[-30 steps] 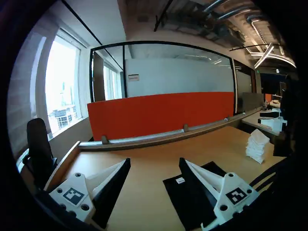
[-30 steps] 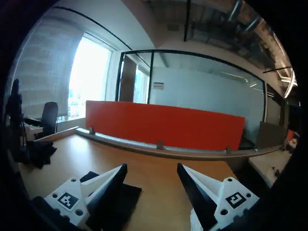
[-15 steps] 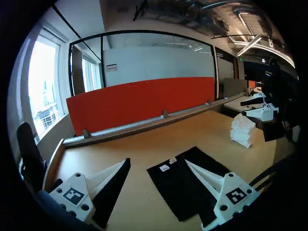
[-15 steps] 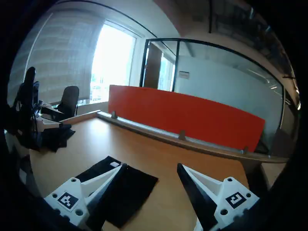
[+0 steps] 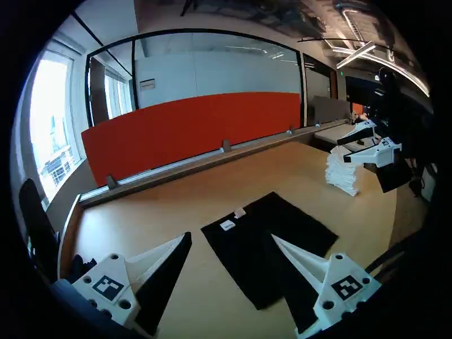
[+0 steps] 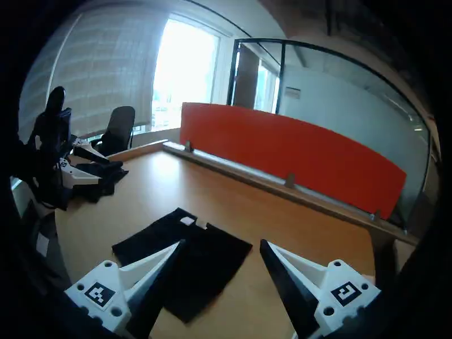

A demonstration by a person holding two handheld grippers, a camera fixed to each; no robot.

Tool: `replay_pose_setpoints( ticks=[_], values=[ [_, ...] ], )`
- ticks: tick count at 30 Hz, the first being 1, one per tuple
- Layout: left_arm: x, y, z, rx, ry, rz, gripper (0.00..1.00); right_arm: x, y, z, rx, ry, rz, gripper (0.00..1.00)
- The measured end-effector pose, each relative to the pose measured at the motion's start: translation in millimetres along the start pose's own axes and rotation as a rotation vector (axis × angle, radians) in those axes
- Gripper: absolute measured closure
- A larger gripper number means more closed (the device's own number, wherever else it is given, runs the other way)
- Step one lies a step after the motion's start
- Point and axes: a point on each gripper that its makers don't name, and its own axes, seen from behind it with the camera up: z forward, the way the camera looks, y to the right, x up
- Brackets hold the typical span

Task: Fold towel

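Left gripper [image 5: 230, 236] and right gripper [image 6: 222, 242], each hand-held, hover with fingers spread wide and empty above a long wooden desk [image 5: 169, 209] backed by an orange divider [image 5: 192, 130]. A black towel [image 5: 254, 243] lies flat on the desk just ahead of both sets of fingers, two small white tags [image 5: 227, 225] at its far edge. A stack of white cloths [image 5: 342, 172] sits well apart, toward the desk's right end in the left gripper view.

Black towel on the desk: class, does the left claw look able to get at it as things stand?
Probably yes. The black towel lies flat on the desk just ahead of the open left claw, with nothing between them; the white stack stands well off to the side.
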Motion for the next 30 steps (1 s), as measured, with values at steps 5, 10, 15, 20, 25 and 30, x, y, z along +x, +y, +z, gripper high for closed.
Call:
replay_pose_setpoints(
  ticks=[5,10,15,20,25,30],
  values=[
    [-19.8,7.8,6.0,-0.013,-0.030,-0.002,0.07,-20.3,-9.7,7.2,0.018,-0.033,0.008,0.00],
    [-41.2,16.3,11.6,-0.022,-0.063,-0.008,0.07,-40.9,-15.2,13.5,0.022,-0.059,0.019,0.00],
    [-65.1,25.6,17.9,-0.042,-0.103,-0.015,0.07,-66.7,-21.1,20.2,0.029,-0.100,0.018,0.00],
    [-90.4,34.6,24.6,-0.065,-0.149,-0.020,0.07,-91.9,-28.9,29.1,0.041,-0.138,0.011,0.00],
    [-114.6,41.7,30.8,-0.084,-0.192,-0.016,0.07,-115.6,-39.0,36.9,0.061,-0.177,0.006,0.00],
    [-138.3,46.8,36.7,-0.102,-0.234,-0.002,0.07,-137.7,-48.8,42.7,0.078,-0.216,-0.003,0.00]
  ],
)
